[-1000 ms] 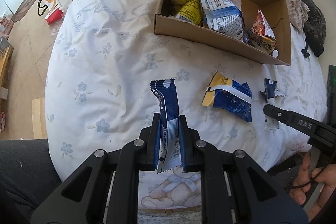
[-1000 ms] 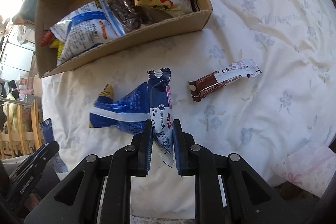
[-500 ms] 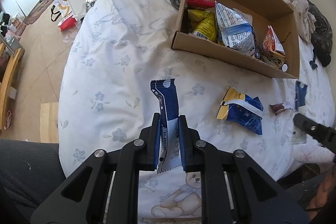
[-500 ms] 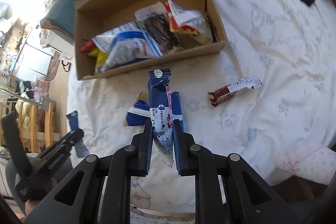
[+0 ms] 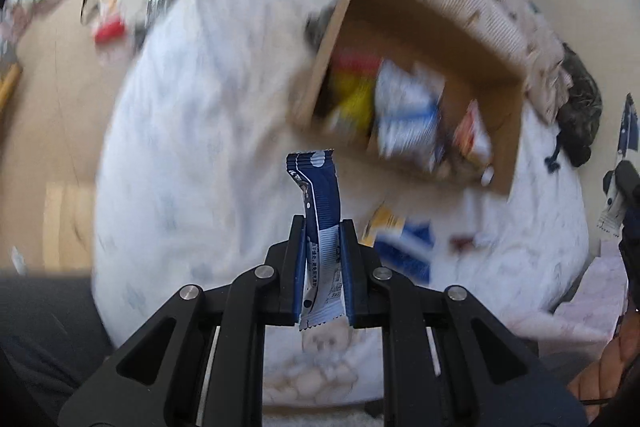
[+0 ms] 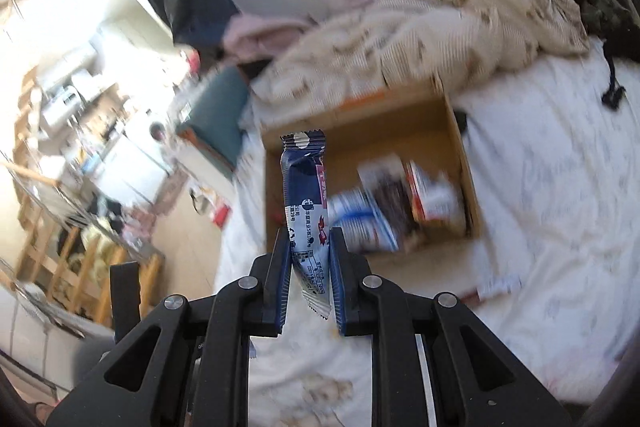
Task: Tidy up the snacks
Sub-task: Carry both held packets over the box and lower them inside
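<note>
The cardboard box (image 5: pixel 508 131) on the bed (image 5: pixel 200 147) already holds several packets. Each gripper's fingers are clamped on a blue snack bar, left (image 5: pixel 320 223) and right (image 6: pixel 306 203), both held above the bed. A blue-and-yellow bag (image 5: pixel 404 243) and a brown bar (image 5: pixel 464 241) lie loose, not yet boxed.

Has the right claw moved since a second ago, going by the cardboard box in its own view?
Yes. The right claw, shut on its blue snack bar, has risen and tilted up: the cardboard box has dropped lower in its view, and the wall now shows.
</note>
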`<state>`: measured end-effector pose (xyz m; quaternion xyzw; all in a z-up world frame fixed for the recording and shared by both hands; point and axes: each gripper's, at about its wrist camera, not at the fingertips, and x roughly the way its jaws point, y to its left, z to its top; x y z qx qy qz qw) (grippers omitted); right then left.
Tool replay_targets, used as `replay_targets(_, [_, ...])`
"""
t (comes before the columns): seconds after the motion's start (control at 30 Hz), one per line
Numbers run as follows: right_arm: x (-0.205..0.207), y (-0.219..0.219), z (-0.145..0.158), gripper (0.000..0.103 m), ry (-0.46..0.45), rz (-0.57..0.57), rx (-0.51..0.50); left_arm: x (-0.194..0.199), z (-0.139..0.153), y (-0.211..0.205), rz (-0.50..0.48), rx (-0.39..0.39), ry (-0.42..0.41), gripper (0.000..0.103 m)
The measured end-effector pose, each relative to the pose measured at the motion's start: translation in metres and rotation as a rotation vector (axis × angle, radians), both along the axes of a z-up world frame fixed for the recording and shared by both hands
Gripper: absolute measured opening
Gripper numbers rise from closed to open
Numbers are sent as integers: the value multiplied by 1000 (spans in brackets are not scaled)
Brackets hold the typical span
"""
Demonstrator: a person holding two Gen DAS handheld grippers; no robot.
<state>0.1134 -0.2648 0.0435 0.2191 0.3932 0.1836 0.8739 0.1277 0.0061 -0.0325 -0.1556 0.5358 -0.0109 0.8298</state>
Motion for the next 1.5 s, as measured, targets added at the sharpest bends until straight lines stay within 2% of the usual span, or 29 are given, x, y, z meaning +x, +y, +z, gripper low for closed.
replay_targets(0.1, [19,-5,17,19,-32,-11,13,21,41,-2,-28,50,-97,13])
replay_targets(0.17, [30,-8,19,19,-33,-13,13,32,57,-3,-40,73,-140,13])
replay_targets(0.3, [56,-11,8,19,-6,-30,21,60,80,-12,-88,146,-220,13])
replay_targets(0.37, [68,-15,-4,19,13,-44,34,71,82,-19,-105,174,-240,13])
replay_targets(0.63, [95,-27,-52,19,113,-79,59,114,53,-45,-171,206,-247,13])
replay_targets(0.83, [109,-19,-83,19,171,-54,33,132,17,-61,-223,228,-237,13])
replay_targets(0.97, [115,-7,-98,19,186,-20,-21,141,-2,-68,-273,234,-234,13])
replay_targets(1.07, [119,-1,-108,19,204,-4,-52,146,-6,-71,-297,239,-248,13])
replay_targets(1.23, [126,5,-126,19,248,12,-57,150,-10,-66,-273,221,-230,14])
replay_targets(1.5, [135,11,-135,19,274,24,-47,150,-12,-64,-266,211,-215,14])
